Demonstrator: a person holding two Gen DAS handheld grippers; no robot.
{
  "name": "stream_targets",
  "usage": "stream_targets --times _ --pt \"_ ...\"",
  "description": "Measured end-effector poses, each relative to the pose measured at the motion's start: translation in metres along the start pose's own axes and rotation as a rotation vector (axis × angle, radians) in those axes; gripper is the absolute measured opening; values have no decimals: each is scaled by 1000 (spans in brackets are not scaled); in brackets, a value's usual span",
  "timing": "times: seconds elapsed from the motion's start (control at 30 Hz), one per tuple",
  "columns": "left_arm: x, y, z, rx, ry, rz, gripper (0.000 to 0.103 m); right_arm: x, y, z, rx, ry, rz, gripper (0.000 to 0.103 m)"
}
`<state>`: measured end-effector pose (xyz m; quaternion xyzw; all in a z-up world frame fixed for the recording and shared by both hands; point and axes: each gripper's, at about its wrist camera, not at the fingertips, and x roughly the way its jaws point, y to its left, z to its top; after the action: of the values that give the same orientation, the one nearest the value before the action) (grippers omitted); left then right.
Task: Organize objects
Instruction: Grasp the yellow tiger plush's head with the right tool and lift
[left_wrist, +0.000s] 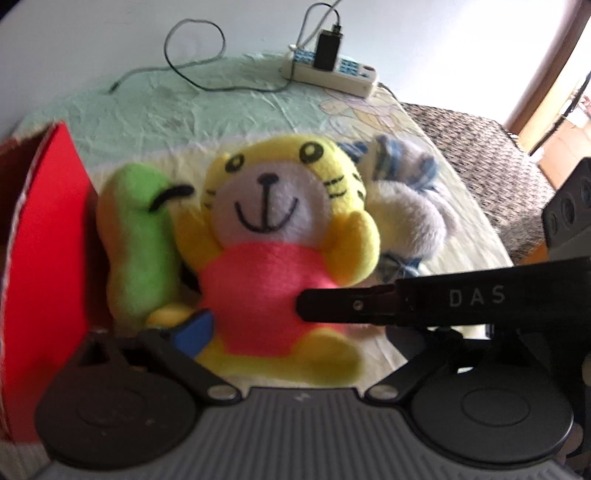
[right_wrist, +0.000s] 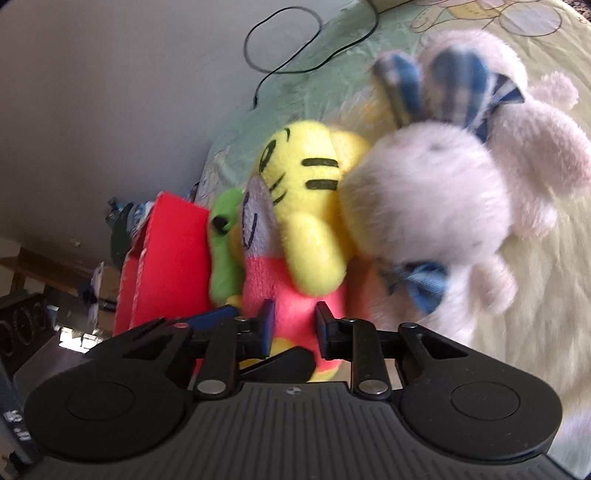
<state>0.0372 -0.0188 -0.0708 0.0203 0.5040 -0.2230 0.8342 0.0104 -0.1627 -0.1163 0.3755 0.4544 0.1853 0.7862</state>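
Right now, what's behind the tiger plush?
A green plush and a white bunny lie behind the yellow tiger plush, one each side, both partly covered. Anything directly under it is hidden.

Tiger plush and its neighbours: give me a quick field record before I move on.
target: tiger plush, yellow, red shirt, face up
left of it: green plush, touching
right of it: white plush with blue checked ears, touching
container: red box, open, beside the green plush
surface: pale printed sheet
right gripper: fingers either side of the tiger's red body
left gripper: open around the tiger
background: power strip
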Motion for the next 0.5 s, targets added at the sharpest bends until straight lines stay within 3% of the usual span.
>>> stream_targets --times 0.37,0.5 --pt "-23 -15 -35 42 62 -130 92 -31 15 -35 -120 62 -2 21" --pt "-27 -17 -51 83 73 -125 93 -32 12 -42 -120 56 -40 31"
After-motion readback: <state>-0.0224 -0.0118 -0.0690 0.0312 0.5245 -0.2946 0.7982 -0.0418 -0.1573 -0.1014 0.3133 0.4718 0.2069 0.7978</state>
